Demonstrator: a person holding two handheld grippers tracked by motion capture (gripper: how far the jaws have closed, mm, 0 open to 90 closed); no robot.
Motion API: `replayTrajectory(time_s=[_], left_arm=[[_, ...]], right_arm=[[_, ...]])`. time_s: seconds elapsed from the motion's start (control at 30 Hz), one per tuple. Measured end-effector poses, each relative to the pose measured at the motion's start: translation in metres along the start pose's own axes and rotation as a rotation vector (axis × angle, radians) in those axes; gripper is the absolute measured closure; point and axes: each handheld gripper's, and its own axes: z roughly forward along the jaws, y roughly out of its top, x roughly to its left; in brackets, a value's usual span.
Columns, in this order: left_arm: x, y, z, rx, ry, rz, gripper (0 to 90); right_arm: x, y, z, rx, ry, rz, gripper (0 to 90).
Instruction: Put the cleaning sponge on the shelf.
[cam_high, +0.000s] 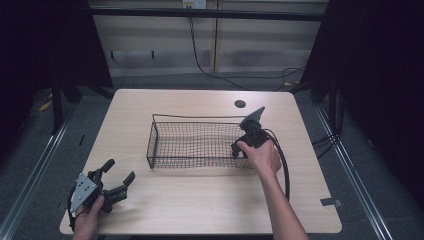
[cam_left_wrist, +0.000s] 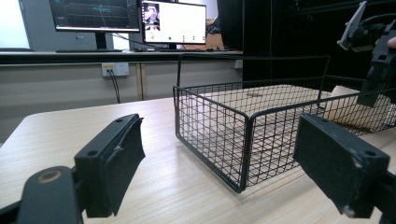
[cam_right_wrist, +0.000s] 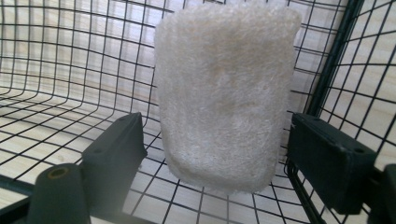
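Observation:
A black wire basket (cam_high: 195, 119) stands in the middle of the light wooden table. A cream fibrous sponge pad (cam_right_wrist: 224, 93) rests inside it against the mesh at its right end, also seen through the wires in the left gripper view (cam_left_wrist: 355, 109). My right gripper (cam_right_wrist: 215, 158) reaches down into that end of the basket (cam_high: 240, 149). It is open, with the pad between the jaws and a gap on each side. My left gripper (cam_high: 119, 171) rests open near the front left corner of the table, with nothing between its fingers (cam_left_wrist: 116, 158), and points at the basket's left end.
A dark round cable hole (cam_high: 240, 104) sits in the tabletop behind the basket. The right gripper's cable (cam_high: 286, 170) loops over the table beside the forearm. Monitors (cam_left_wrist: 173, 21) stand on a desk beyond the table.

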Motion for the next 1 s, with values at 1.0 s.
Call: replayTrajectory(time_s=[1.0], left_arm=[[0.000,0.000,0.000,-0.003,0.001,-0.004,15.6]], right_arm=[[-0.007,-0.009,-0.027,-0.088,0.094,-0.050,16.2]])
